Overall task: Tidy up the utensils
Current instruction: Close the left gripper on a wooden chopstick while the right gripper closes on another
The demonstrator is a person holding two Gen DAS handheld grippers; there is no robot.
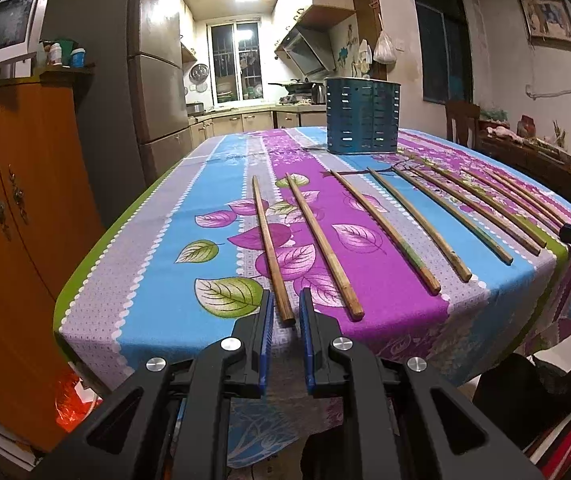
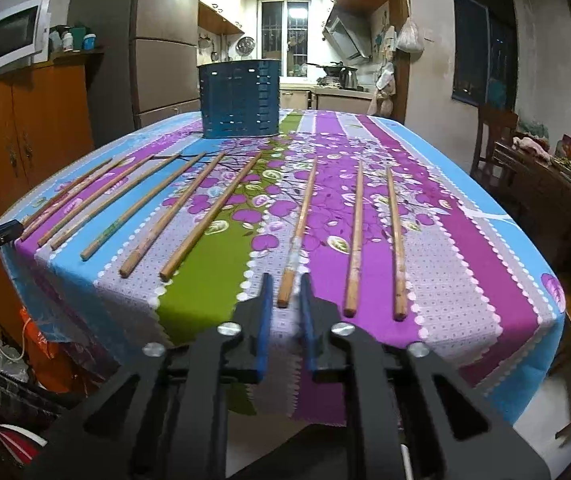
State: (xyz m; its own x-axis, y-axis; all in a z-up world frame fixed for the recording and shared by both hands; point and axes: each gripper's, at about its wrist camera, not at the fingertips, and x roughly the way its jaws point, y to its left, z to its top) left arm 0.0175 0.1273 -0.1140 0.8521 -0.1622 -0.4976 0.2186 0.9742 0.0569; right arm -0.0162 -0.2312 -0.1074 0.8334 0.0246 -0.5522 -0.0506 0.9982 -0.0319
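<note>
1. Wooden chopsticks (image 1: 381, 228) lie spaced apart in a row on the floral tablecloth (image 1: 385, 296), long axes running from the near edge toward the blue slotted holder (image 1: 361, 116).
2. No writing is legible.
3. Left gripper (image 1: 286, 312) pinches the leftmost chopstick (image 1: 271, 252) at its near end.
4. Right gripper (image 2: 285, 294) clamps a worn chopstick (image 2: 299, 232) at its near end.

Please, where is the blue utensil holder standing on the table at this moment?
The blue utensil holder stands upright at the far end of the table, beyond the tips of the row of chopsticks; in the left wrist view it appears right of centre.
</note>
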